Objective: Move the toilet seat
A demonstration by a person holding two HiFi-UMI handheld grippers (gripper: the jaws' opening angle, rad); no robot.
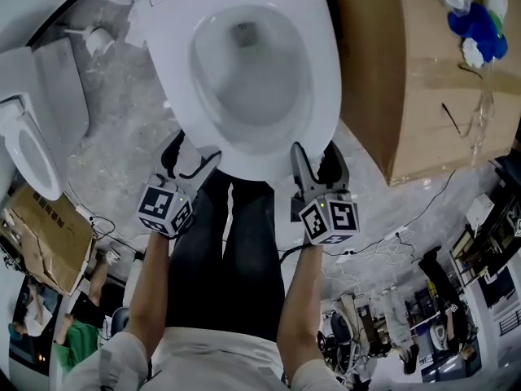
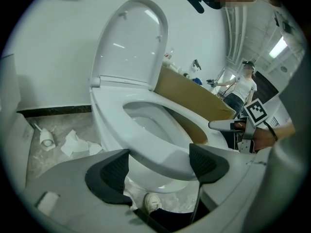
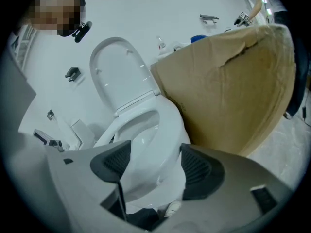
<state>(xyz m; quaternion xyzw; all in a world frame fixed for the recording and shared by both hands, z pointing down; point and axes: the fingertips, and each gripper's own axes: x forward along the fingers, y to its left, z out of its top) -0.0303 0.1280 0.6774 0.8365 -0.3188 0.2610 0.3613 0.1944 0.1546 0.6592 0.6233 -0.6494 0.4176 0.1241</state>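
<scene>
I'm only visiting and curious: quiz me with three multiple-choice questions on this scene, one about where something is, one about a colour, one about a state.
1. Where along the seat are the left gripper and right gripper?
A. at its front rim
B. at its hinge
C. well clear of it

2. What colour is the cardboard box beside it?
A. blue
B. brown
C. white

3. How is the lid?
A. shut over the seat
B. taken off
C. raised upright

Answers:
1 A, both pairs of jaws sit at the front rim.
2 B, it is plain brown card.
3 C, it stands up behind the seat.
</scene>
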